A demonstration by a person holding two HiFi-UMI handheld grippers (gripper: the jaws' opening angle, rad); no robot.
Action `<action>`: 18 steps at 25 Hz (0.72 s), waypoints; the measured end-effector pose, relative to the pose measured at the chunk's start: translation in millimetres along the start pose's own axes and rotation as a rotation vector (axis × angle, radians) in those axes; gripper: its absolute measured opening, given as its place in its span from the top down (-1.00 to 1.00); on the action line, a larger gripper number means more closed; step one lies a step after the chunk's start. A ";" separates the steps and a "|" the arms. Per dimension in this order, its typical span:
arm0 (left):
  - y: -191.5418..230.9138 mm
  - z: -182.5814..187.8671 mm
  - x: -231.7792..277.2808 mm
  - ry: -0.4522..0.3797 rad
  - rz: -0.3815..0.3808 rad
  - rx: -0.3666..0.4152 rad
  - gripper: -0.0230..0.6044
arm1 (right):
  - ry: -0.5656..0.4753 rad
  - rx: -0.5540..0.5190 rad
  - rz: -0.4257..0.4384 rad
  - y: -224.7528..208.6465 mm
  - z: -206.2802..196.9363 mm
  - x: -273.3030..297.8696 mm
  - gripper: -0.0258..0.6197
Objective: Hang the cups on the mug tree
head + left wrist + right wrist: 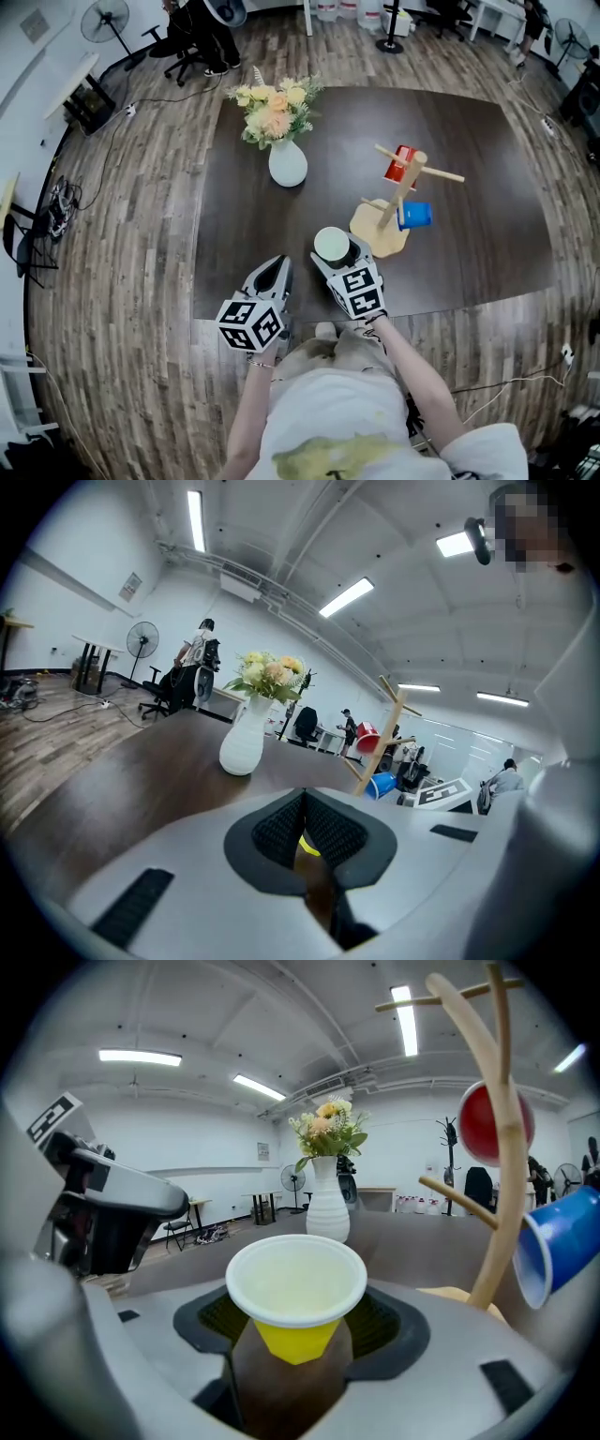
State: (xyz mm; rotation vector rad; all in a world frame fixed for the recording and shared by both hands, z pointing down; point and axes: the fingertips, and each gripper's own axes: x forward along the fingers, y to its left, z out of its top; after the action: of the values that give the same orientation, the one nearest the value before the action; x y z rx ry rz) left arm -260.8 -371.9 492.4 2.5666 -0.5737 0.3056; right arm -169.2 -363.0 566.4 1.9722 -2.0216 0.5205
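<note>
In the head view, the right gripper (pixel 335 253) holds a yellow cup with a white inside (pixel 332 245) upright near the front edge of the dark brown table (pixel 469 272). It is beside the wooden mug tree (pixel 401 199), which carries a red cup (pixel 401 163) and a blue cup (pixel 415 216).

In the left gripper view, the left gripper (pixel 302 829) has its jaws pressed together with nothing between them.

In the right gripper view, the jaws pinch the yellow cup below its rim.

no legible text or numbers, left marker cube (pixel 250 324) and right marker cube (pixel 361 292) carry only black-and-white square codes, wall notice (pixel 131 586) too small to read, framed wall sheet (pixel 262 1151) likewise
</note>
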 end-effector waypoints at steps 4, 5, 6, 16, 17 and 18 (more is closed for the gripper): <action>-17.3 0.3 8.3 0.007 -0.048 0.026 0.85 | -0.024 0.010 -0.048 -13.3 1.7 -24.2 -0.05; -22.8 0.0 10.5 0.009 -0.060 0.033 0.85 | -0.031 0.017 -0.061 -17.0 2.3 -30.9 -0.05; -28.7 -0.2 12.5 0.011 -0.071 0.040 0.85 | -0.037 0.024 -0.072 -20.6 2.8 -37.7 -0.05; -92.6 0.1 30.6 0.012 -0.157 0.078 0.85 | -0.035 0.000 -0.151 -59.1 6.8 -103.0 -0.05; -99.3 0.0 32.4 0.012 -0.166 0.080 0.85 | -0.037 0.001 -0.159 -63.3 8.1 -109.2 -0.05; -105.5 0.0 34.2 0.012 -0.174 0.083 0.85 | -0.039 0.003 -0.167 -67.6 9.2 -115.0 -0.05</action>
State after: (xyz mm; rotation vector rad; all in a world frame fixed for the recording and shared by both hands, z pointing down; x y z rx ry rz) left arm -183.0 -300.0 459.6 2.6704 -0.3370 0.2899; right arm -96.9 -264.0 513.0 2.1441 -1.8571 0.4510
